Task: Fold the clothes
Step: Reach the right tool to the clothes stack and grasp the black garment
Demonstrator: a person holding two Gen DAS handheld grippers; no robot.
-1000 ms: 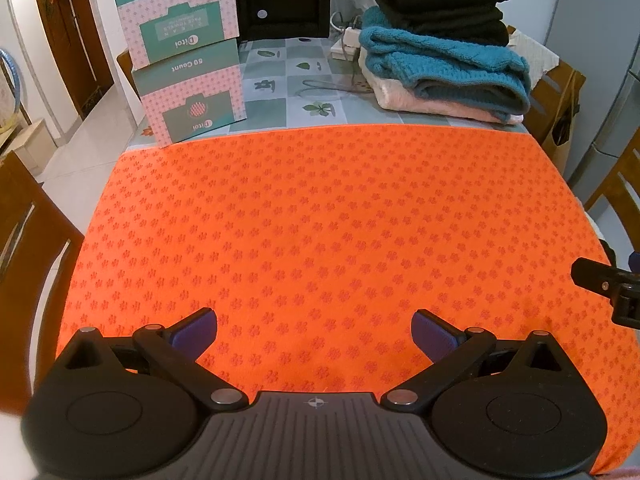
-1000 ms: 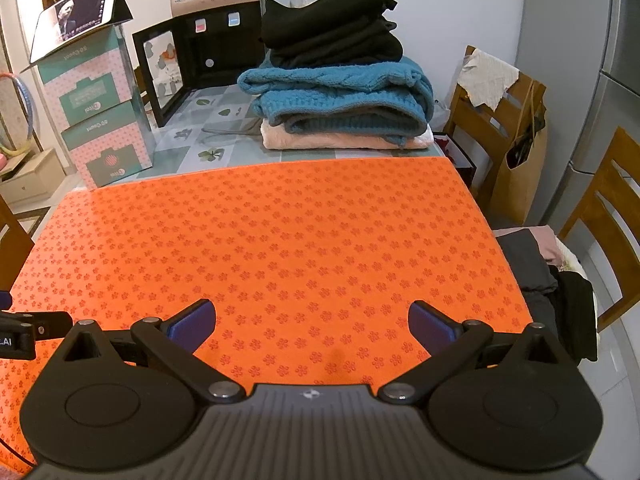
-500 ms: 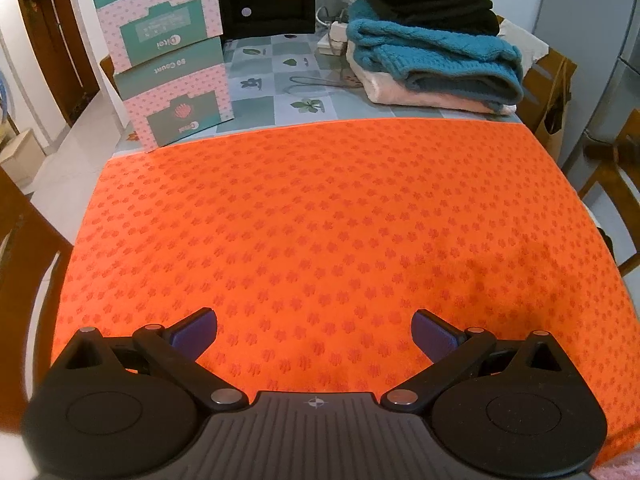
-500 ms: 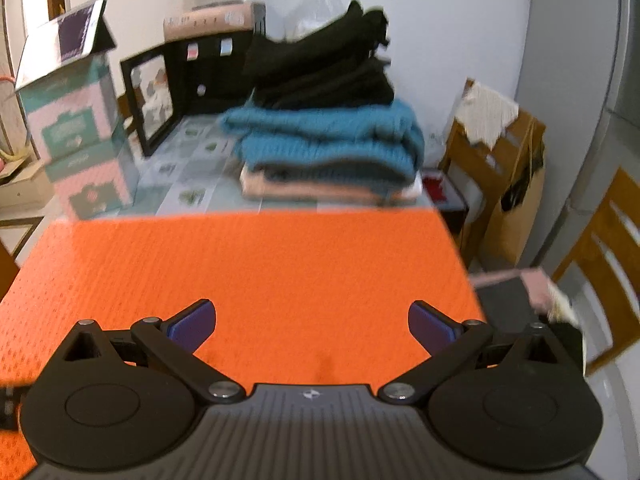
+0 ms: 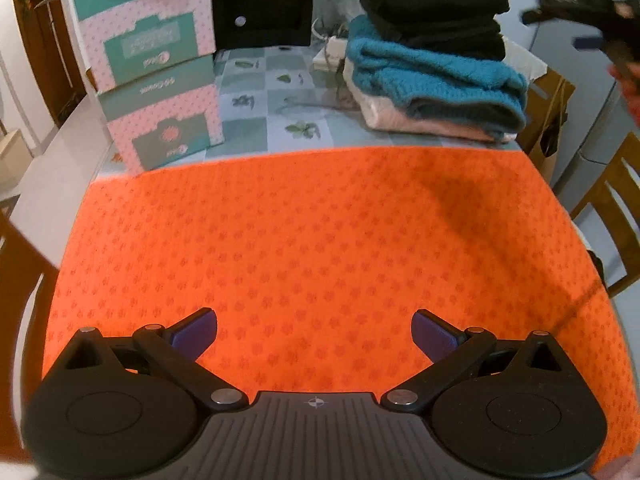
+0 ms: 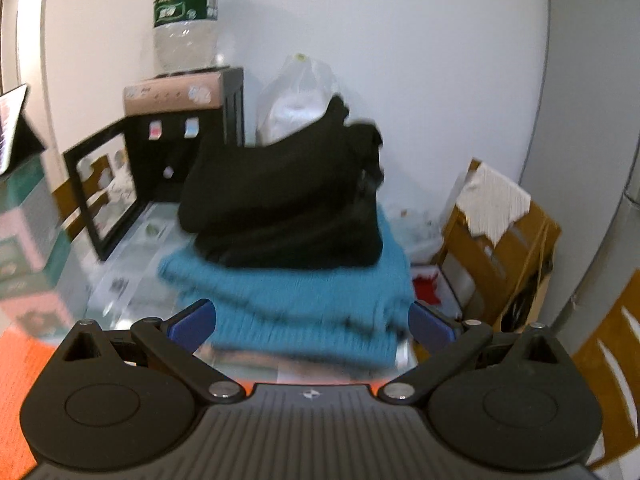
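Observation:
A pile of folded clothes stands at the table's far right: black garments [image 5: 436, 12] on top, a teal knit [image 5: 436, 70] under them, a pale pink piece [image 5: 424, 122] at the bottom. My left gripper [image 5: 314, 330] hovers open over the near edge of the orange mat [image 5: 312, 232], holding nothing. My right gripper [image 6: 312, 318] is open and raised, facing the pile, with the teal knit [image 6: 304, 308] and black garments [image 6: 288, 200] straight ahead. In the left wrist view the right gripper [image 5: 588, 20] shows blurred at the upper right, above the pile.
Two stacked pink-and-green boxes [image 5: 156, 80] stand at the back left, a black water dispenser [image 6: 188, 132] with a bottle [image 6: 186, 20] behind them. Wooden chairs [image 5: 608, 216] flank the table's right side; a chair with a white cloth [image 6: 496, 232] sits past the pile.
My right gripper rose from the mat's near edge and swung forward towards the clothes pile. The left gripper moved slightly closer to the table's far end. Both stayed open.

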